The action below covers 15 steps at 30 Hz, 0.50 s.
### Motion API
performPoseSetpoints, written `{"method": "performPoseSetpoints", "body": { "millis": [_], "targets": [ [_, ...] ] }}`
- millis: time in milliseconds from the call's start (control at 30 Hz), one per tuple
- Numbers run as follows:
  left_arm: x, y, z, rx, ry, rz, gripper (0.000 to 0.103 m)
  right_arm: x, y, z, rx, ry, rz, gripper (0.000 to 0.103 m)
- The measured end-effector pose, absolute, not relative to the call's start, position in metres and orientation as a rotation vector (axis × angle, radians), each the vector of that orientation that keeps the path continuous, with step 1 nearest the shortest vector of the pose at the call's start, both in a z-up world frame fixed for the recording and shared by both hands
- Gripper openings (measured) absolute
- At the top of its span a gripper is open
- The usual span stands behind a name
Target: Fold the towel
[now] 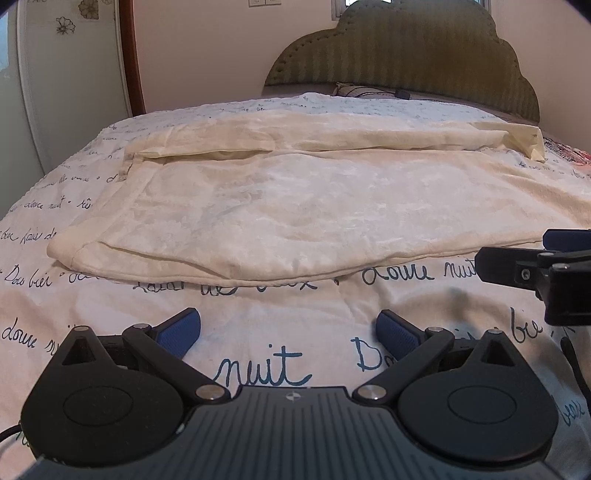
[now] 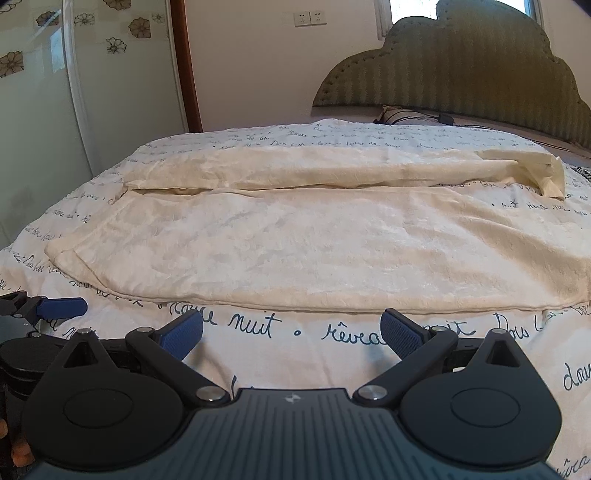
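Hovering short of the towel (image 1: 295, 206), my left gripper (image 1: 288, 332) and right gripper (image 2: 293, 332) hold jaws wide, empty; next, I judge, pinching its near hem.

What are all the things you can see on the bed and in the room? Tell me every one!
towel: one, cream, spread across the bed, its far strip folded over
bedspread: one, white with dark blue handwriting, covering the bed under the towel
headboard: one, olive green, scalloped, at the far end of the bed
pillow: one, pale with a pattern, against the headboard, mostly hidden
wall sockets: two, white, on the far wall
flowered panel: one, pale with brown flowers, left of the bed
left gripper: one, black with blue pads, open, above the bedspread short of the towel
right gripper: one, black with blue pads, open, beside the left one
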State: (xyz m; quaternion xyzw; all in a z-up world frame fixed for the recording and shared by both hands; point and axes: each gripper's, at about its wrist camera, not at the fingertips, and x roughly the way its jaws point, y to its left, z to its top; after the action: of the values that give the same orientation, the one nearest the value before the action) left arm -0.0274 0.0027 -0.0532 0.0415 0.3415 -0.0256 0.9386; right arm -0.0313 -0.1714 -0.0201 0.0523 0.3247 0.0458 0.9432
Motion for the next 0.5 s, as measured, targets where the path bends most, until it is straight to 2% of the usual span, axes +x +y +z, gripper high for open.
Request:
{"method": "performPoseSetpoints", "body": {
  "millis": [267, 500],
  "targets": [
    [-0.028, 0.006, -0.055, 0.07, 0.682, -0.067, 0.103, -0.02, -0.166, -0.019, 0.072, 0.671, 0.114, 0.103],
    [-0.03, 0.011, -0.049, 0.065, 0.663, -0.099, 0.101, -0.008, -0.163, -0.002, 0.05, 0.605, 0.219, 0.103]
  ]
}}
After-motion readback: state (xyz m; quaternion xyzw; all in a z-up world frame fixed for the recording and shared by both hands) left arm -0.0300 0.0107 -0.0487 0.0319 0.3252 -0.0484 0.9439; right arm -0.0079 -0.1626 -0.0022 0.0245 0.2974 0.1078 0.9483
